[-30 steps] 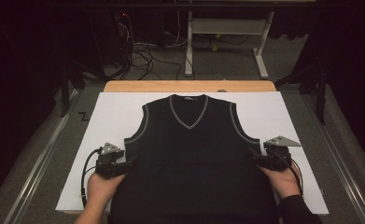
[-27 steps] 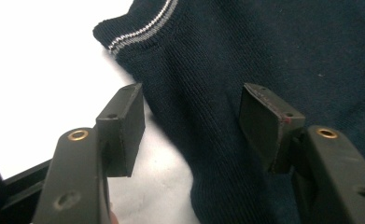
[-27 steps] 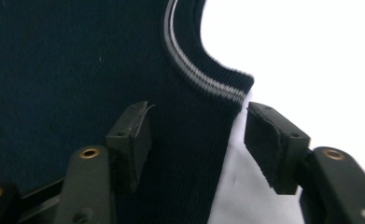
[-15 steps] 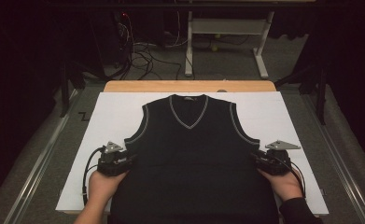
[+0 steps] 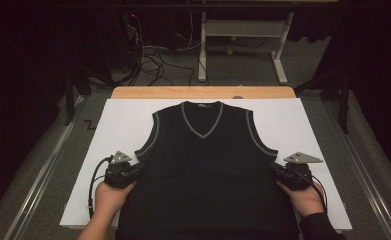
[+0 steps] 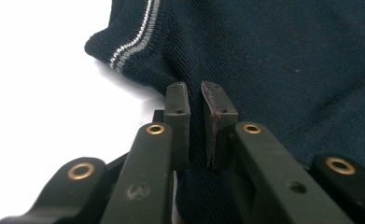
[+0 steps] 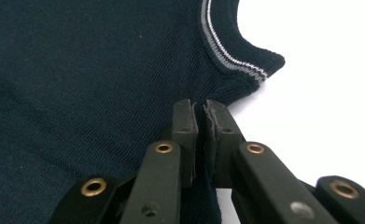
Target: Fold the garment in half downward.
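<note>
Left claw (image 5: 139,170) pinches the vest (image 5: 208,175) at its side seam just under the armhole, at about nine o'clock on the garment; its jaws have just been closing, with knit caught between them. The vest lies flat, neck at twelve o'clock, on the white sheet (image 5: 118,120) covering the surface (image 5: 203,92). Right claw (image 5: 274,169) grips the opposite seam at three o'clock, its jaws likewise freshly closed on fabric. To fold well, I judge both hands should lift together and evenly, keeping the cloth taut between them. Compared with a second ago, both claws sit nearer the seams, their jaws narrowed.
</note>
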Motion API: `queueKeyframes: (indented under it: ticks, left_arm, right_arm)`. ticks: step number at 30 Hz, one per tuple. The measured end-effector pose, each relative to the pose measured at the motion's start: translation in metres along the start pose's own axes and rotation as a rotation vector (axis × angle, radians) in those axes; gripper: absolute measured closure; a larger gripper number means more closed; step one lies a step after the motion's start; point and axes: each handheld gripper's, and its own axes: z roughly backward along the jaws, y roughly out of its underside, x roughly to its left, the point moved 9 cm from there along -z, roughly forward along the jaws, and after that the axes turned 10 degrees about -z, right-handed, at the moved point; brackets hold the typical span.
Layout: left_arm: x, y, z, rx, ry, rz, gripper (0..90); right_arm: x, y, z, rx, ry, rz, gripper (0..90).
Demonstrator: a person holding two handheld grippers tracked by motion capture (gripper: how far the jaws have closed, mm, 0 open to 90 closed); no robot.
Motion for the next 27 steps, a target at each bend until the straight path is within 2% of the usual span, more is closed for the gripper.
queueKeyframes:
  ticks: [3,5,8,11,15,21,27]
  left_arm:
    - [-0.001,-0.002,0.005,-0.021,0.011,0.001,78.3]
    - [-0.003,-0.004,0.011,-0.053,0.028,0.005,78.4]
    - [-0.005,-0.005,0.018,-0.073,0.037,0.006,78.4]
    - [-0.005,-0.004,0.020,-0.069,0.038,-0.004,78.3]
    - [-0.007,0.002,0.028,-0.065,0.068,-0.009,78.4]
    - [-0.018,0.013,0.037,-0.052,0.088,-0.051,78.2]
    - [-0.027,0.018,0.045,-0.057,0.102,-0.056,78.0]
  right_arm:
    - [-0.001,-0.001,0.007,-0.028,-0.006,0.011,84.3]
    - [-0.001,0.000,0.010,-0.033,-0.011,0.012,84.5]
    - [0.000,0.001,0.016,-0.039,-0.017,0.021,84.5]
    - [0.000,0.002,0.021,-0.046,-0.015,0.043,84.5]
    - [-0.001,0.006,0.030,-0.056,-0.017,0.048,84.5]
    - [0.000,0.015,0.042,-0.057,-0.024,0.066,84.5]
    - [0.004,0.028,0.055,-0.054,-0.027,0.075,84.4]
